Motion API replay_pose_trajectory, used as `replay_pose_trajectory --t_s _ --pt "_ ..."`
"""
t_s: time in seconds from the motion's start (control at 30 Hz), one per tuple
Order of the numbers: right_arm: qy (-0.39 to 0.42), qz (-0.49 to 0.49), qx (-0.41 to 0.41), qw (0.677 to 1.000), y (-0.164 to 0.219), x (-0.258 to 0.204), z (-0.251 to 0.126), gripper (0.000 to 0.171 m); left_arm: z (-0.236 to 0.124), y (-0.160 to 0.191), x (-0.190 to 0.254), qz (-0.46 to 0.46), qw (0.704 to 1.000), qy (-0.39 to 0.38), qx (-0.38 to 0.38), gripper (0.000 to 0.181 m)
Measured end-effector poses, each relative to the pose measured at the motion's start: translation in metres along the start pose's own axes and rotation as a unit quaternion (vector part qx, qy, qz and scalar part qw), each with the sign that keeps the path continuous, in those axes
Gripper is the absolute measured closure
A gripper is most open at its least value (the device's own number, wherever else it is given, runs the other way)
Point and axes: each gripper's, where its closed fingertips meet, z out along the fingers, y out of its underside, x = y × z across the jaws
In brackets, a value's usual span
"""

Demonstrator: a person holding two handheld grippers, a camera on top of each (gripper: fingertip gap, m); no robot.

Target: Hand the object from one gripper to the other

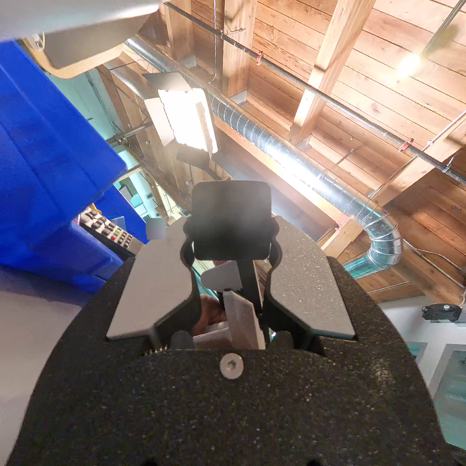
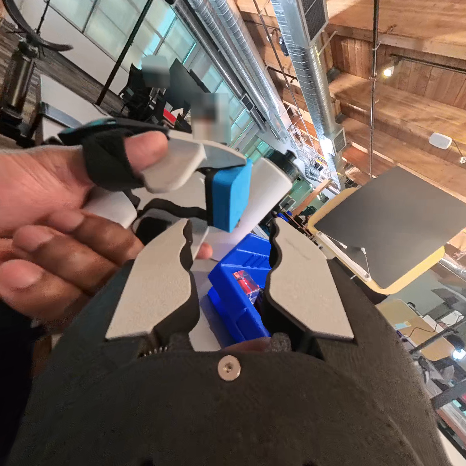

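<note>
Containers: two blue plastic bins (image 1: 50, 156) stacked at left in left wrist view; right wrist view shows one blue plastic bin (image 2: 239, 285) holding a red-clear block (image 2: 245, 283) | left gripper (image 1: 230, 242): clamped on flat black rounded-square pad (image 1: 230, 216), raised toward wooden ceiling (image 1: 353, 75) | right gripper (image 2: 229, 249): spread wide, holding nothing | hand (image 2: 50, 214): one.

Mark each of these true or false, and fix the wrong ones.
1. The left tongs grip a black square object. True.
2. The right tongs hold a red item. False: they are open and empty; the red item lies in the blue bin beyond them.
3. A hand shows on the left of the right wrist view. True.
4. The ceiling is white plaster. False: the ceiling is wooden planks and beams.
</note>
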Motion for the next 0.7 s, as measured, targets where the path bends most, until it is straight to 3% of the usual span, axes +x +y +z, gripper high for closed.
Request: replay_pose_trajectory --t_s 0.3,0.37,0.47,0.6,0.7 --pt "0.014 0.015 0.005 1.000 -0.004 -0.001 0.000 0.127 0.003 0.030 0.007 0.036 0.998 0.011 -0.046 0.123" --pt "0.031 -0.004 -0.001 1.000 -0.002 0.002 0.000 0.140 0.003 0.036 0.008 0.044 0.997 0.010 -0.056 0.123" --pt "0.052 -0.032 -0.001 0.998 -0.001 0.007 -0.003 0.146 0.004 0.043 0.009 0.060 0.995 0.013 -0.080 0.123" --pt "0.019 0.049 0.015 0.998 0.001 0.017 -0.010 0.147 0.006 0.044 0.017 0.148 0.980 0.012 -0.134 0.112" --pt "-0.084 0.186 0.049 0.978 0.001 0.015 -0.020 0.147 0.005 0.038 0.027 0.269 0.948 0.014 -0.167 0.111"
